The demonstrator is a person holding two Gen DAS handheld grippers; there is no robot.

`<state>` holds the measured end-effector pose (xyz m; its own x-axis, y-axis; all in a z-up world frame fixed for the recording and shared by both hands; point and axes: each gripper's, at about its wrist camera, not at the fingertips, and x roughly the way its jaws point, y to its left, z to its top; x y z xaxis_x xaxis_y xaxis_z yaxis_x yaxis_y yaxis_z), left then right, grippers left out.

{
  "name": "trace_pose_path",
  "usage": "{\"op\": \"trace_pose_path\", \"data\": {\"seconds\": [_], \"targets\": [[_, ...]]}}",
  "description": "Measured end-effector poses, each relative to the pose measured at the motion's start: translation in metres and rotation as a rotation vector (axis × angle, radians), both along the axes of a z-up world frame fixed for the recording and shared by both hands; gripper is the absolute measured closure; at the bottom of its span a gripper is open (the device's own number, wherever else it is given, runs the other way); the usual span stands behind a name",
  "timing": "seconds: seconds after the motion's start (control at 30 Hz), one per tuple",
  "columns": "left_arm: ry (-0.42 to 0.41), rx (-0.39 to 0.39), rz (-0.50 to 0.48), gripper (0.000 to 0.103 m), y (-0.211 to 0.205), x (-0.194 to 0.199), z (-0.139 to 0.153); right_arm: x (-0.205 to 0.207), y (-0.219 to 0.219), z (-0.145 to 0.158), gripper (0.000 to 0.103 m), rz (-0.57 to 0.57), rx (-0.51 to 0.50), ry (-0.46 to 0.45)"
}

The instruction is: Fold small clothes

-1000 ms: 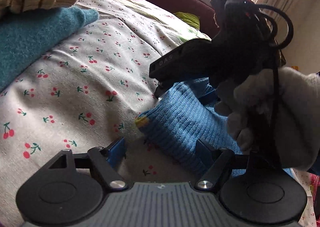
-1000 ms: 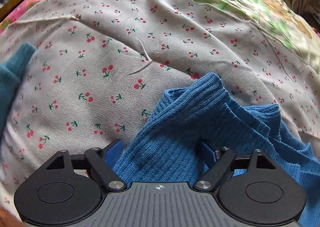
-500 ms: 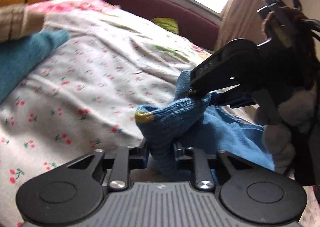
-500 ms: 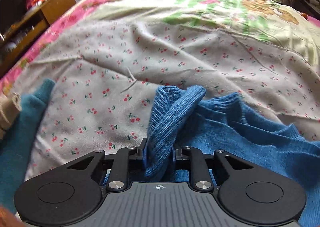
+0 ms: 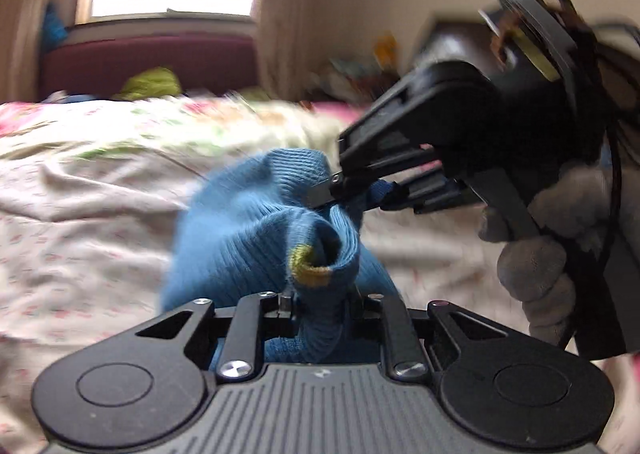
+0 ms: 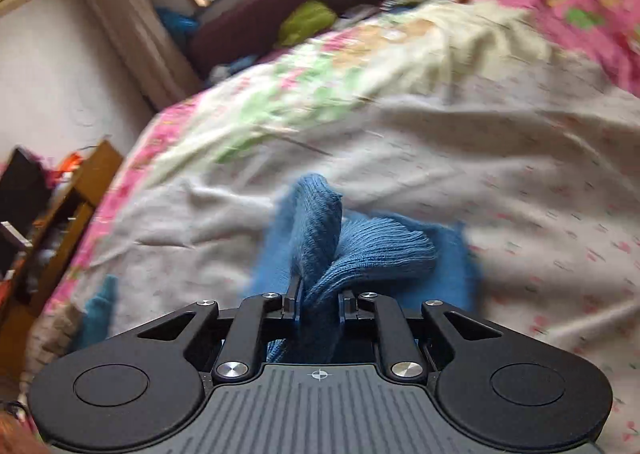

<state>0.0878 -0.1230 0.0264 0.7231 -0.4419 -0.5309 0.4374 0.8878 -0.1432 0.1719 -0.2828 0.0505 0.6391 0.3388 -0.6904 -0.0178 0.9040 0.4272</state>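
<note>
Both grippers are clamping the blue knit sweater (image 5: 240, 230): left gripper (image 5: 320, 300), right gripper (image 6: 319, 304), raised above the cherry-print bedsheet (image 6: 520, 173).

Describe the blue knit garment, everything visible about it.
The blue knit garment is a ribbed, soft-looking knit with a small yellow-green patch at one edge. It is bunched and lifted off the cherry-print sheet. The left gripper is clamped on the fold beside that patch, and the right gripper pinches another ribbed fold. The rest hangs crumpled below; its full shape is hidden.
</note>
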Motion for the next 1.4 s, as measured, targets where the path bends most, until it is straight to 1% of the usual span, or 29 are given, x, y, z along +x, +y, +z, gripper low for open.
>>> {"op": "trace_pose_path", "data": {"seconds": [0.07, 0.13, 0.2, 0.23, 0.27, 0.33, 0.37, 0.43, 0.47, 0.5, 0.57, 0.63, 0.67, 0.7, 0.73, 0.77, 0.83, 0.87, 0.93, 0.97, 1.0, 1.03, 1.07, 1.17, 1.27, 1.3, 1.33, 1.4], "targets": [[0.046, 0.078, -0.040, 0.073, -0.026, 0.002, -0.019, 0.002, -0.019, -0.032, 0.088, -0.042, 0.032, 0.072], [0.048, 0.133, -0.052, 0.073, -0.037, -0.001, -0.029, -0.001, -0.033, -0.051, 0.084, -0.081, 0.092, 0.090], [0.034, 0.150, -0.055, 0.073, -0.040, -0.004, -0.028, -0.005, -0.043, -0.059, 0.082, -0.093, 0.192, 0.076], [0.035, 0.155, -0.054, 0.073, -0.041, -0.003, -0.027, -0.004, -0.045, -0.060, 0.082, -0.090, 0.224, 0.073], [0.039, 0.157, -0.052, 0.073, -0.040, 0.000, -0.026, -0.002, -0.046, -0.061, 0.079, -0.085, 0.244, 0.070], [0.045, 0.154, -0.045, 0.073, -0.044, 0.005, -0.024, 0.004, -0.045, -0.063, 0.069, -0.075, 0.260, 0.071], [0.046, 0.151, -0.043, 0.073, -0.045, 0.006, -0.022, 0.009, -0.042, -0.064, 0.063, -0.066, 0.256, 0.085], [0.039, 0.153, -0.043, 0.073, -0.048, 0.005, -0.016, 0.015, -0.037, -0.065, 0.063, -0.043, 0.244, 0.101], [0.031, 0.156, -0.047, 0.073, -0.050, 0.005, -0.014, 0.017, -0.034, -0.063, 0.065, -0.040, 0.227, 0.104], [0.022, 0.157, -0.053, 0.073, -0.049, 0.002, -0.011, 0.018, -0.033, -0.060, 0.075, -0.043, 0.214, 0.100], [0.003, 0.147, -0.064, 0.073, -0.050, -0.003, -0.003, 0.014, -0.037, -0.048, 0.087, -0.035, 0.227, 0.054], [-0.027, 0.129, -0.075, 0.073, -0.051, -0.008, 0.003, 0.005, -0.047, -0.034, 0.089, -0.047, 0.240, -0.016], [-0.044, 0.119, -0.080, 0.073, -0.053, -0.011, 0.005, 0.001, -0.054, -0.029, 0.092, -0.056, 0.251, -0.048], [-0.053, 0.117, -0.086, 0.073, -0.055, -0.012, 0.004, -0.002, -0.060, -0.027, 0.092, -0.076, 0.248, -0.066], [-0.040, 0.134, -0.098, 0.073, -0.060, -0.010, -0.002, -0.002, -0.065, -0.029, 0.092, -0.092, 0.222, -0.066], [-0.010, 0.155, -0.107, 0.073, -0.066, -0.007, -0.010, 0.001, -0.067, -0.035, 0.092, -0.097, 0.191, -0.041], [0.048, 0.185, -0.116, 0.073, -0.075, -0.004, -0.027, 0.010, -0.073, -0.055, 0.088, -0.099, 0.185, 0.040], [0.050, 0.189, -0.116, 0.072, -0.075, -0.005, -0.031, 0.007, -0.074, -0.060, 0.084, -0.100, 0.200, 0.056], [0.036, 0.185, -0.119, 0.072, -0.073, -0.010, -0.030, -0.002, -0.077, -0.062, 0.081, -0.104, 0.242, 0.041], [0.032, 0.184, -0.121, 0.072, -0.070, -0.011, -0.029, -0.004, -0.079, -0.062, 0.072, -0.099, 0.260, 0.040], [0.030, 0.184, -0.120, 0.072, -0.070, -0.011, -0.029, -0.007, -0.079, -0.062, 0.060, -0.091, 0.276, 0.035], [0.032, 0.180, -0.120, 0.072, -0.068, -0.012, -0.029, -0.008, -0.078, -0.062, 0.053, -0.078, 0.281, 0.031], [0.034, 0.174, -0.116, 0.072, -0.066, -0.012, -0.029, -0.007, -0.076, -0.062, 0.042, -0.066, 0.273, 0.036], [0.031, 0.157, -0.110, 0.072, -0.061, -0.013, -0.029, -0.004, -0.068, -0.065, 0.041, -0.049, 0.234, 0.056], [0.021, 0.157, -0.111, 0.072, -0.058, -0.015, -0.029, 0.000, -0.068, -0.069, 0.041, -0.071, 0.283, 0.066], [0.019, 0.157, -0.111, 0.072, -0.058, -0.014, -0.029, 0.000, -0.065, -0.067, 0.041, -0.068, 0.282, 0.053], [0.017, 0.153, -0.111, 0.072, -0.058, -0.016, -0.028, -0.002, -0.062, -0.063, 0.041, -0.064, 0.260, 0.034], [0.016, 0.141, -0.108, 0.072, -0.055, -0.016, -0.026, -0.006, -0.052, -0.052, 0.041, -0.064, 0.174, -0.012]]}}
